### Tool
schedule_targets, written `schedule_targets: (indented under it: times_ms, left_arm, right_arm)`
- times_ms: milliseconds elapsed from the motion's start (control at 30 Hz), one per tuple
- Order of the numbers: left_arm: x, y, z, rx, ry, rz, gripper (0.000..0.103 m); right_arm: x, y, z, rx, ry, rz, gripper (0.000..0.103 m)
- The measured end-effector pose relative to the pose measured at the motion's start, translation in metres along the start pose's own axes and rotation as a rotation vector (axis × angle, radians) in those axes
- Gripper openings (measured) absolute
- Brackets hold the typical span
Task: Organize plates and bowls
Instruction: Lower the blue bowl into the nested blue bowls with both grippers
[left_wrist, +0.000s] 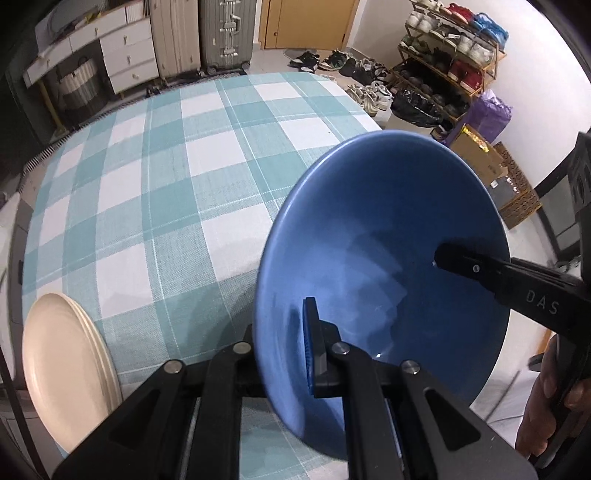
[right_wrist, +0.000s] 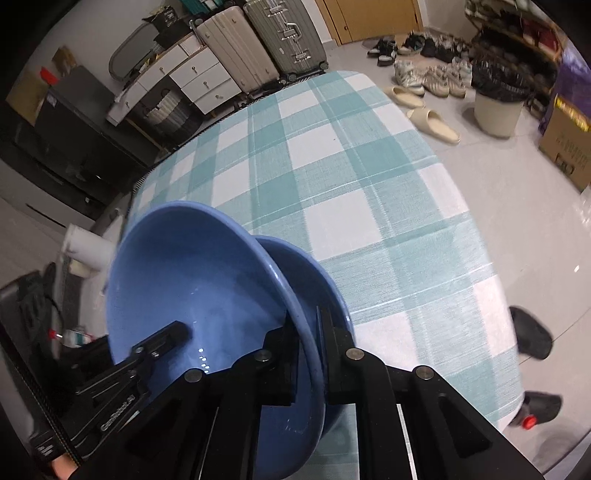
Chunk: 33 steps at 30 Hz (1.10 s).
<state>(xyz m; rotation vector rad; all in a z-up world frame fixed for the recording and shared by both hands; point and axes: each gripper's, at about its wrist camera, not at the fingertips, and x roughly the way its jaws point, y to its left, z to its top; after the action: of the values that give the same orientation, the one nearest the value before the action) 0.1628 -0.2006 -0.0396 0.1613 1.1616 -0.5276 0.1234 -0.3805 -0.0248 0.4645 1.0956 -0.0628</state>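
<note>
Upper bowl (left_wrist: 384, 236): blue, tilted, held over the checked tablecloth (left_wrist: 177, 177). In the right wrist view it sits nested in a second blue bowl.

Lower bowl (right_wrist: 314, 280): blue, of like shape, directly beneath the upper one, its rim showing just past the upper rim. Whether it rests on the cloth cannot be told.

Left gripper (left_wrist: 284, 354): clamped on the near rim of the upper bowl (right_wrist: 192, 280). One finger lies inside the bowl against its wall, the other outside, with the rim pinched between them. In the right wrist view this gripper (right_wrist: 177, 332) enters from the lower left, its tip inside the bowl.

Right gripper (right_wrist: 306, 354): clamped on a blue rim, one finger on either side of it. The rim runs up between the pads; the inner finger lies within the upper bowl, the outer against the lower bowl's side. Whether the pinch takes in one rim or both cannot be told. In the left wrist view its tip (left_wrist: 448, 256) shows inside the bowl on the right side.

Hand (left_wrist: 546, 398): a person's, gripping the right gripper's handle at the right edge.

Plates (left_wrist: 66, 369): cream, stacked, at the near left corner of the cloth, well apart from the bowls.
</note>
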Motion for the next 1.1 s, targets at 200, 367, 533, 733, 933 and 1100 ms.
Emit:
schedule_targets:
  times_ms: [200, 367, 533, 733, 933, 1100]
  left_arm:
    - [-0.004, -0.002, -0.006, 0.011, -0.047, 0.031, 0.008]
    - [-0.006, -0.001, -0.008, -0.01, -0.07, 0.036, 0.008]
    - [-0.012, -0.002, -0.009, -0.02, -0.101, 0.05, 0.009]
    - [-0.015, -0.004, -0.012, -0.01, -0.128, 0.083, 0.011]
    - [-0.014, -0.007, -0.016, 0.013, -0.145, 0.127, 0.011]
    - [-0.012, -0.01, -0.02, 0.032, -0.162, 0.16, 0.011]
  right_arm:
    - [0.003, -0.003, -0.008, -0.013, -0.047, -0.008, 0.011]
    - [0.003, 0.003, -0.016, -0.055, -0.102, -0.038, 0.014]
    - [0.001, 0.011, -0.026, -0.091, -0.156, -0.09, 0.017]
    - [0.002, 0.02, -0.033, -0.129, -0.216, -0.144, 0.021]
    - [0.003, 0.021, -0.037, -0.121, -0.259, -0.158, 0.021]
    - [0.003, 0.026, -0.041, -0.15, -0.295, -0.2, 0.021]
